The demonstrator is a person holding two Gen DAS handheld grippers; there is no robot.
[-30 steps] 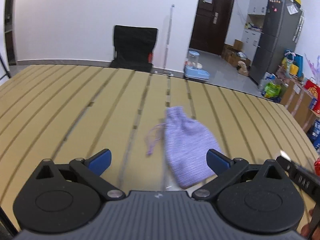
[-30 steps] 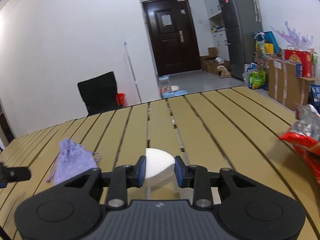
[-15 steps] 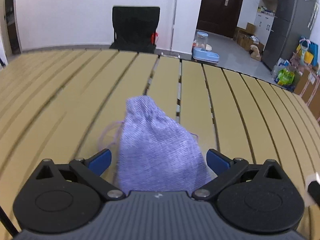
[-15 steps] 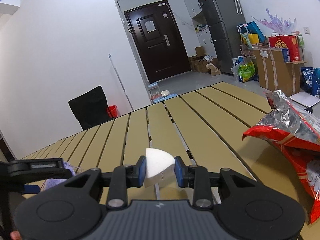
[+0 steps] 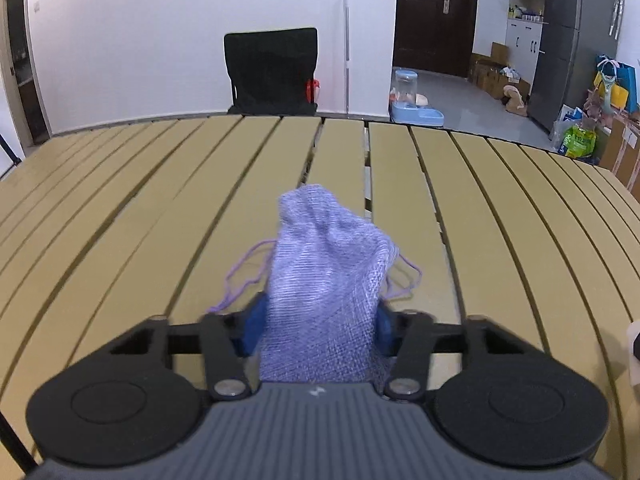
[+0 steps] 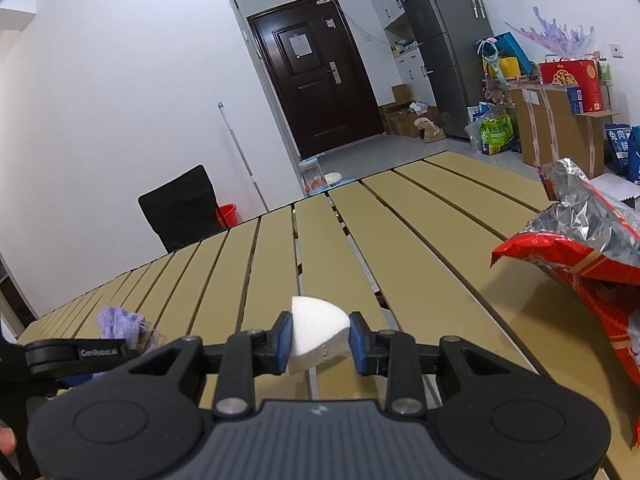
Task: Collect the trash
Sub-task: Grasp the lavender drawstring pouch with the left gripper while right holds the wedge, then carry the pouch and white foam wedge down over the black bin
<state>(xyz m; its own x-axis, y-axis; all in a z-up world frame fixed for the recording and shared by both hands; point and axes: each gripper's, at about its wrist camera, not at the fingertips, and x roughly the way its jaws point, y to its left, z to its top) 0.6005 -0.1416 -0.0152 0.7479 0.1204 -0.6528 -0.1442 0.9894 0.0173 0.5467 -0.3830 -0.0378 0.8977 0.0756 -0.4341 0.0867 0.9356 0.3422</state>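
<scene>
My left gripper [image 5: 320, 328] is shut on a purple drawstring pouch [image 5: 324, 280], which stands up between the blue pads over the slatted table [image 5: 160, 216]. The pouch [image 6: 118, 322] and the left gripper's body show at the far left of the right wrist view. My right gripper [image 6: 320, 338] is shut on a white foam wedge [image 6: 316, 330], held just above the table [image 6: 400, 240]. An open red and silver snack bag [image 6: 588, 248] lies on the table to the right of the right gripper.
A black chair [image 5: 272, 72] stands behind the table's far edge, with a mop handle [image 5: 346, 40] against the wall. A dark door [image 6: 316, 72], a grey fridge [image 6: 444, 40], cardboard boxes [image 6: 556, 120] and bags crowd the room's right side.
My left gripper has closed on the purple pouch, which now stands bunched upright between the pads. The right gripper keeps its hold on the foam wedge and has turned toward the snack bag.
</scene>
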